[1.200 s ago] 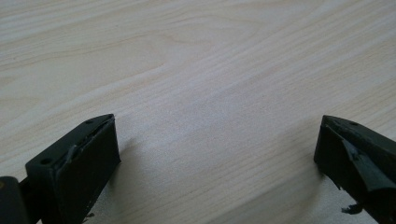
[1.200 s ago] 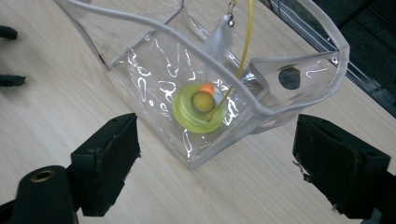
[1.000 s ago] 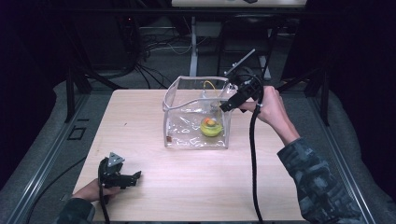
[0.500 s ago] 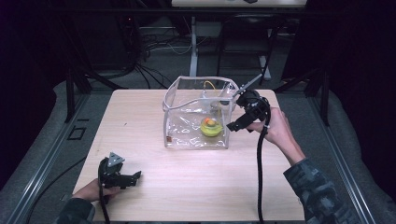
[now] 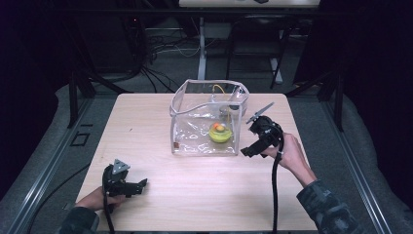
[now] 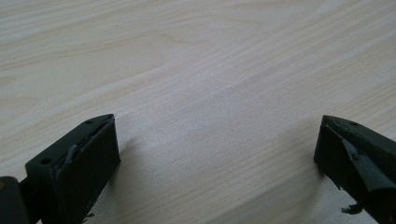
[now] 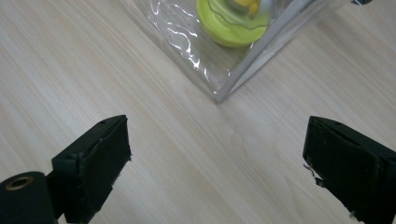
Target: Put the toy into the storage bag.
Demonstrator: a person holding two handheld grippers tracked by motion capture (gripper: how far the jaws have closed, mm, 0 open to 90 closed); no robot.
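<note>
A clear plastic bag (image 5: 207,117) stands open in the middle of the wooden table (image 5: 146,126). Inside it lies a lime-green round object (image 5: 219,132) with an orange and yellow top, also seen through the bag's corner as the green object (image 7: 231,21). My right gripper (image 5: 248,151) hovers just off the bag's near right corner (image 7: 218,97), jaws wide apart and empty; in its own view the right gripper (image 7: 217,163) looks down at that corner. My left gripper (image 5: 139,187) rests low at the table's near left, open and empty, and the left gripper (image 6: 217,158) faces bare wood.
The bag's rim (image 5: 209,85) sags and folds at the top. Dark floor, cables and metal frame legs (image 5: 78,92) surround the table. A black cable (image 5: 274,190) trails from my right gripper toward the near edge.
My right gripper has drawn back from the bag's upper right rim toward me and down, ending beside the bag's near right corner. The left gripper has stayed put.
</note>
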